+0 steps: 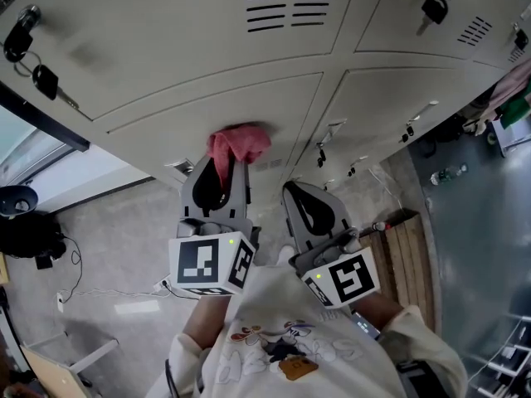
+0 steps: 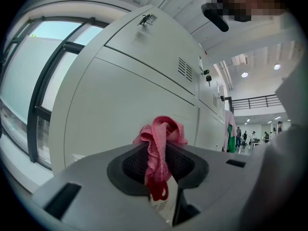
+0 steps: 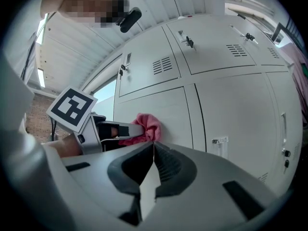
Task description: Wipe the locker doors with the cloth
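A crumpled pink cloth (image 1: 237, 146) is pinched in my left gripper (image 1: 222, 162), which is shut on it. The cloth presses against a lower beige locker door (image 1: 207, 118). In the left gripper view the cloth (image 2: 160, 143) bunches out between the jaws, close to the door (image 2: 120, 105). My right gripper (image 1: 305, 194) hangs beside the left one, shut with nothing in it, its tips short of the lockers. From the right gripper view I see the left gripper (image 3: 137, 131) holding the cloth (image 3: 147, 127) on the door.
Rows of beige lockers (image 1: 390, 98) with vents (image 1: 288, 3), handles (image 1: 321, 154) and keys (image 1: 37, 69) fill the view. A window (image 2: 29, 81) stands left of the lockers. A wooden bench (image 1: 411, 247) and a bottle (image 1: 448, 175) lie on the floor at right. A cable (image 1: 99, 293) runs across the floor.
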A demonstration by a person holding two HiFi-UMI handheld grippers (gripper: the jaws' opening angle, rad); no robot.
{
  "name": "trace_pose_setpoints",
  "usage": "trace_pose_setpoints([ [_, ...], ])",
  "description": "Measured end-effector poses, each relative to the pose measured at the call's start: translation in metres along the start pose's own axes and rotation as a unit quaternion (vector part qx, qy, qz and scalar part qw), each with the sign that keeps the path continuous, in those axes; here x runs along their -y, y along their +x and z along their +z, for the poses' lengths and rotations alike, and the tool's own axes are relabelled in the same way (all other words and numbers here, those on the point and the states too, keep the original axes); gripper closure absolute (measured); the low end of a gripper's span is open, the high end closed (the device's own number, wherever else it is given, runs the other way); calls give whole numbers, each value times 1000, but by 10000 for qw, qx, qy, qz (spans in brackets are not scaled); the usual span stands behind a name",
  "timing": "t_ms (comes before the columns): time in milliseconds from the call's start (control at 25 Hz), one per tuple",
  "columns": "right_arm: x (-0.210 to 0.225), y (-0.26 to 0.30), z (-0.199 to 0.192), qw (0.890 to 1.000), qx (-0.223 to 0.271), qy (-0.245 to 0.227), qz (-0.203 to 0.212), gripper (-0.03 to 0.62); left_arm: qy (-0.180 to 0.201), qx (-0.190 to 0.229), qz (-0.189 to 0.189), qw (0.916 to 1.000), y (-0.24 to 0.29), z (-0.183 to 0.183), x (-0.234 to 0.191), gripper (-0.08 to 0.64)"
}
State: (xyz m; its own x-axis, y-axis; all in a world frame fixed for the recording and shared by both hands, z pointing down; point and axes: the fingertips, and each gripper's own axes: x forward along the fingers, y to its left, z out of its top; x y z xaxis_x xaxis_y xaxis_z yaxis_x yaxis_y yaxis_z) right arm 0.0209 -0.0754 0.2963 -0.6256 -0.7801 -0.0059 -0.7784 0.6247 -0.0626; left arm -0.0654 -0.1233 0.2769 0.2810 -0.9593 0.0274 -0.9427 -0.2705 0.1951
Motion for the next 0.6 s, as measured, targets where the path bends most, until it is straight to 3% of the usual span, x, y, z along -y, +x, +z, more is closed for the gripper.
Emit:
trace_pose_setpoints([
  [600,-28,25,-2,9994,3,169,289,583,72,-44,389,9992,-23,2,-38,462],
])
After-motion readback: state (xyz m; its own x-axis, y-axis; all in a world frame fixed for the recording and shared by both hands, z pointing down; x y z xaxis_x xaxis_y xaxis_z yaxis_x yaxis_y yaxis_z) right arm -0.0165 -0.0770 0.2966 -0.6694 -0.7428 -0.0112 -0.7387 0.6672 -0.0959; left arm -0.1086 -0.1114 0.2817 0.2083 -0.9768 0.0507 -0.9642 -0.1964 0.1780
